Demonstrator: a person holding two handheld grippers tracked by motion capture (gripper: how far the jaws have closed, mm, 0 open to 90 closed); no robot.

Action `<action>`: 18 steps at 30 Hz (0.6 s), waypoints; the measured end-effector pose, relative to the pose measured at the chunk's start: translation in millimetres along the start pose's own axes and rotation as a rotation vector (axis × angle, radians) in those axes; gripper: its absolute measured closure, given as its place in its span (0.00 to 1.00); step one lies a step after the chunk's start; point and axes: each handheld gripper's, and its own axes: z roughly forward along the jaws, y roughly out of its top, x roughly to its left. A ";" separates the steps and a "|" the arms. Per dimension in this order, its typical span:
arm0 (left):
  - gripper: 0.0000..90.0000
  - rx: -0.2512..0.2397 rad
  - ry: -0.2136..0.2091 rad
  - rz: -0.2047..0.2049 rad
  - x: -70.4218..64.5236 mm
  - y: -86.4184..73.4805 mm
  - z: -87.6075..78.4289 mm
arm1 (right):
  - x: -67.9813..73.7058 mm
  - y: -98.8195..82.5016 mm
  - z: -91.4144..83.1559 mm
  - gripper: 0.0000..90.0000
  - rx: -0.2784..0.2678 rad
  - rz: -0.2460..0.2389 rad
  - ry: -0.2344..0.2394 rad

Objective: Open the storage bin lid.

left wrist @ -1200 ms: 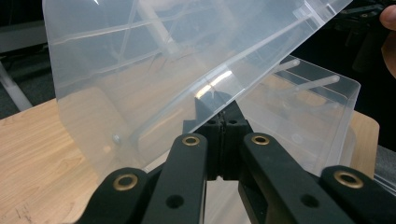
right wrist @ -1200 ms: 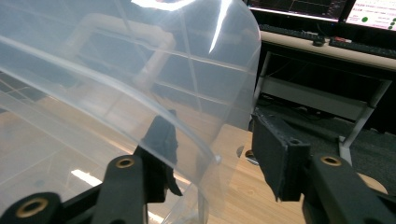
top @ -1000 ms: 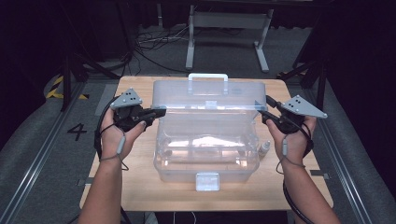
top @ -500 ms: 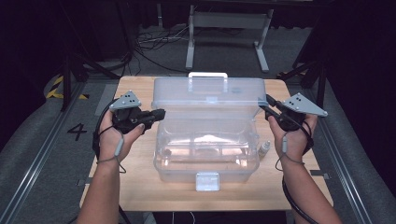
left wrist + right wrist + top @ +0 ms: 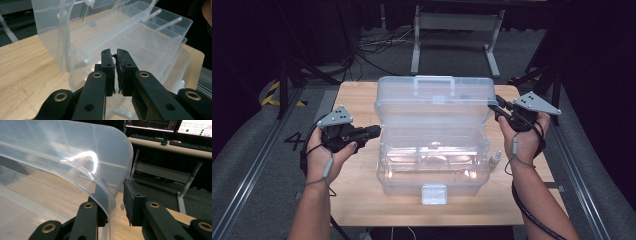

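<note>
Counting things: one clear plastic box (image 5: pixel 432 160) sits mid-worktop, with one lid (image 5: pixel 434 97), one carry handle (image 5: pixel 434 82) and one front latch (image 5: pixel 434 194).
Worktop: one wooden worktop (image 5: pixel 357 200) carries the box and one small bottle (image 5: pixel 495 159).
Box place: it lies between your two hands, its lid raised and leaning toward twelve o'clock, its latch at six o'clock.
Bottle place: it stands just beside the box's base at about four o'clock from the box's middle, close to your right wrist.
Left tongs: one pair (image 5: pixel 376 131), held at nine o'clock of the box with the tips right at its left wall. In the left gripper view the left tongs (image 5: pixel 115 56) are narrow, only a thin slit between the pads, with nothing gripped; they have just been opening a little.
Right tongs: one pair (image 5: pixel 493 106), held at two o'clock of the box at the lid's right edge. In the right gripper view the right tongs (image 5: pixel 115 195) straddle that curved edge; one pad lies against the plastic, the other stands clear of it, so you have no pinch on it. They closed in partway just before this.
Hands: two, yours, one on each tool, forearms entering from six o'clock.
Grey plates: two, one atop each tool.
</note>
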 end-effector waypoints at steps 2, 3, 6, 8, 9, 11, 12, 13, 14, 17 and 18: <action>0.94 0.007 -0.006 -0.002 -2.1 -4.2 -0.3 | -2.1 1.7 2.0 0.82 0.008 0.008 0.005; 0.94 0.008 -0.014 -0.005 -3.2 -5.9 -0.1 | -3.1 2.9 3.0 0.82 0.014 0.011 0.008; 0.94 0.012 -0.047 -0.005 -7.6 -10.5 -1.6 | -5.0 5.3 5.7 0.82 0.026 0.015 0.012; 0.94 0.016 -0.058 0.005 -10.9 -12.9 -2.9 | -6.7 6.6 7.7 0.82 0.031 0.022 0.018; 0.94 0.016 -0.058 0.005 -10.9 -12.9 -2.9 | -6.7 6.6 7.7 0.82 0.031 0.022 0.018; 0.94 0.021 -0.072 0.014 -14.7 -15.6 -4.3 | -7.8 7.9 9.6 0.82 0.036 0.027 0.020; 0.94 0.028 -0.074 0.017 -16.4 -17.1 -5.0 | -8.3 8.5 10.3 0.82 0.039 0.028 0.021; 0.94 0.036 -0.073 0.020 -18.6 -19.1 -5.4 | -8.9 9.0 11.0 0.82 0.042 0.029 0.022; 0.94 0.049 -0.078 0.026 -20.4 -21.6 -5.9 | -9.5 9.6 11.9 0.82 0.044 0.030 0.024; 0.93 0.055 -0.089 0.031 -21.7 -24.6 -6.1 | -11.0 10.6 13.5 0.82 0.050 0.034 0.028; 0.93 0.066 -0.100 0.032 -22.4 -26.7 -5.9 | -11.4 11.1 14.1 0.82 0.052 0.037 0.028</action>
